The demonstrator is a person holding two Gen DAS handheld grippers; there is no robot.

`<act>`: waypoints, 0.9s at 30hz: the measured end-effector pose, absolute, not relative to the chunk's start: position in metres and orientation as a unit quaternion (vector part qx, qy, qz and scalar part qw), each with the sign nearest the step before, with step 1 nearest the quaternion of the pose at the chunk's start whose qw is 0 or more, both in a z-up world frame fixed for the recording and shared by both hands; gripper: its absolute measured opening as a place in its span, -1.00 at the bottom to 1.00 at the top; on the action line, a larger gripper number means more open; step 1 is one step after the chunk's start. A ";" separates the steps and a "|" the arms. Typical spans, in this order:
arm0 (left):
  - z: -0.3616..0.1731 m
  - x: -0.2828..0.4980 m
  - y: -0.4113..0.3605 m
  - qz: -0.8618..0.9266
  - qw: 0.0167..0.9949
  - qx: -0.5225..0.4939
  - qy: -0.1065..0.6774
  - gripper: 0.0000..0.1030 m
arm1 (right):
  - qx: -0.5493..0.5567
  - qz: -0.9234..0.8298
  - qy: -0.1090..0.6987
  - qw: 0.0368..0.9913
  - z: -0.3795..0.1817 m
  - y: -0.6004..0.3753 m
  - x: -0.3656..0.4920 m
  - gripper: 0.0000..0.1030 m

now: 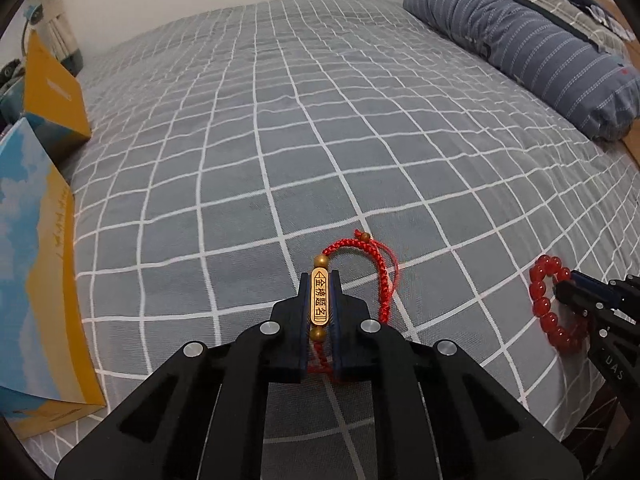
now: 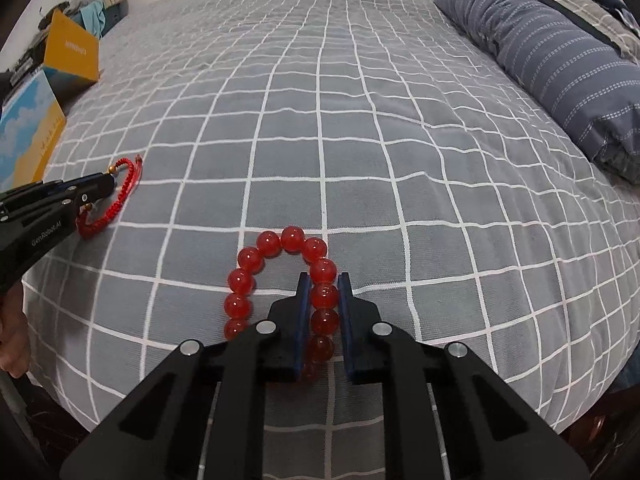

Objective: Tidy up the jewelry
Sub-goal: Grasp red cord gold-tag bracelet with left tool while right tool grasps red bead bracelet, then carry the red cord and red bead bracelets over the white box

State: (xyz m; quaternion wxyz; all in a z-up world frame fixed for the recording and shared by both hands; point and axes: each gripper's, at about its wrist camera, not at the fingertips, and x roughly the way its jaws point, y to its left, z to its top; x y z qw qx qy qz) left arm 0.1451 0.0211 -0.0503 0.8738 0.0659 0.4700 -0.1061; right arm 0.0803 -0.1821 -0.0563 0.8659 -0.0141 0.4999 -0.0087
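Bracelets are what both grippers have hold of, down near the front edge of a bed covered in a grey sheet with a white grid.

The left gripper is pressed together on a red braided cord bracelet. Its dark pads pinch the gold bar of that bracelet, which runs lengthwise between them with dark characters on its face and a small gold bead at each end. The braided loop curls out past the fingertips and to the right, lying on the sheet.

The right gripper pinches a bracelet of round red beads. One side of the ring sits between the blue-edged pads, with several beads lined up in the gap and the pads against them. The remaining beads arc out ahead and to the left on the sheet.

From the right wrist view, the left gripper shows at the far left with the cord bracelet at its tip. The two bracelets lie well apart.

A blue striped pillow lies along the right side of the bed. Two boxes in yellow and blue sit at the left edge, one behind the other.
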 end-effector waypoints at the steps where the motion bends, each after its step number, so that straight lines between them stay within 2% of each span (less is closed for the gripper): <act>1: -0.048 0.144 0.021 -0.106 0.875 0.064 0.469 -0.85 | -0.010 -0.008 0.497 0.868 -0.054 -0.183 0.080 -0.75; 27: 0.010 0.132 0.048 -0.072 0.896 0.036 0.437 -0.85 | 0.037 -0.013 0.429 0.902 0.007 -0.176 0.065 -0.75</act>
